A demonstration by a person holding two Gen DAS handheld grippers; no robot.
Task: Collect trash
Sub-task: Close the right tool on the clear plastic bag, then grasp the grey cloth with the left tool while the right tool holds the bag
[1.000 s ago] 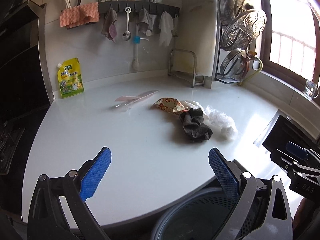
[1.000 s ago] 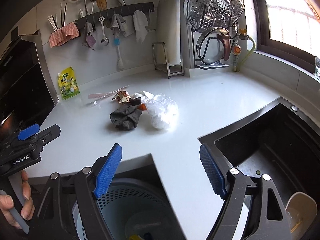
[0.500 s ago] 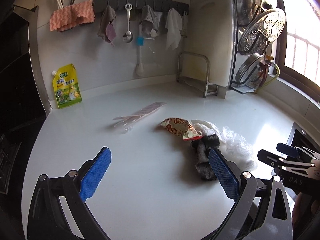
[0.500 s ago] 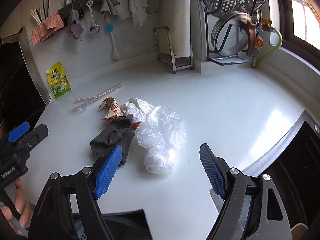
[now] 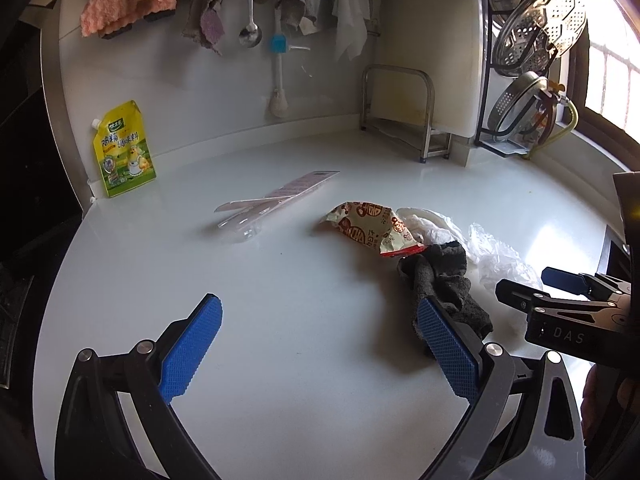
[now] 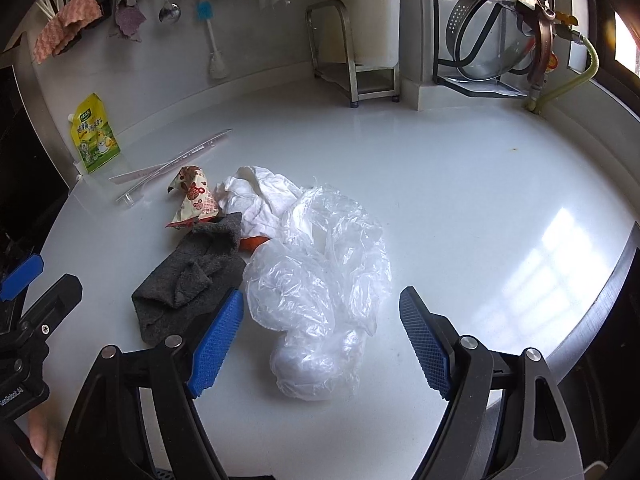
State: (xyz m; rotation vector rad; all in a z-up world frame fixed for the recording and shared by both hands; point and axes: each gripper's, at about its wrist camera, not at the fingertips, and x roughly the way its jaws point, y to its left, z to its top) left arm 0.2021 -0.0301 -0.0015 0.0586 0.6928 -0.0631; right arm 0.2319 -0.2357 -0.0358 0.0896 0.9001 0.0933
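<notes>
Trash lies in a heap on the white counter [image 5: 300, 360]: a clear plastic bag [image 6: 320, 280], a dark grey cloth [image 6: 188, 280], a red-patterned snack wrapper [image 5: 368, 228], crumpled white paper [image 6: 256, 196] and a long clear wrapper [image 5: 276, 196]. My right gripper [image 6: 320, 340] is open, its blue pads either side of the plastic bag's near end, just above it. My left gripper [image 5: 316, 352] is open and empty over bare counter, its right pad beside the grey cloth [image 5: 444, 280]. The right gripper also shows in the left wrist view [image 5: 560, 292].
A yellow sauce pouch [image 5: 122, 148] leans on the back wall at left. A metal stand [image 5: 400, 112] with a white board and a rack of steel strainers [image 5: 536, 40] stand at the back right. The sink edge [image 6: 600, 300] is at the right.
Both grippers have moved forward over the counter toward the trash heap. The bin below the counter edge has left view. The right gripper now straddles the plastic bag.
</notes>
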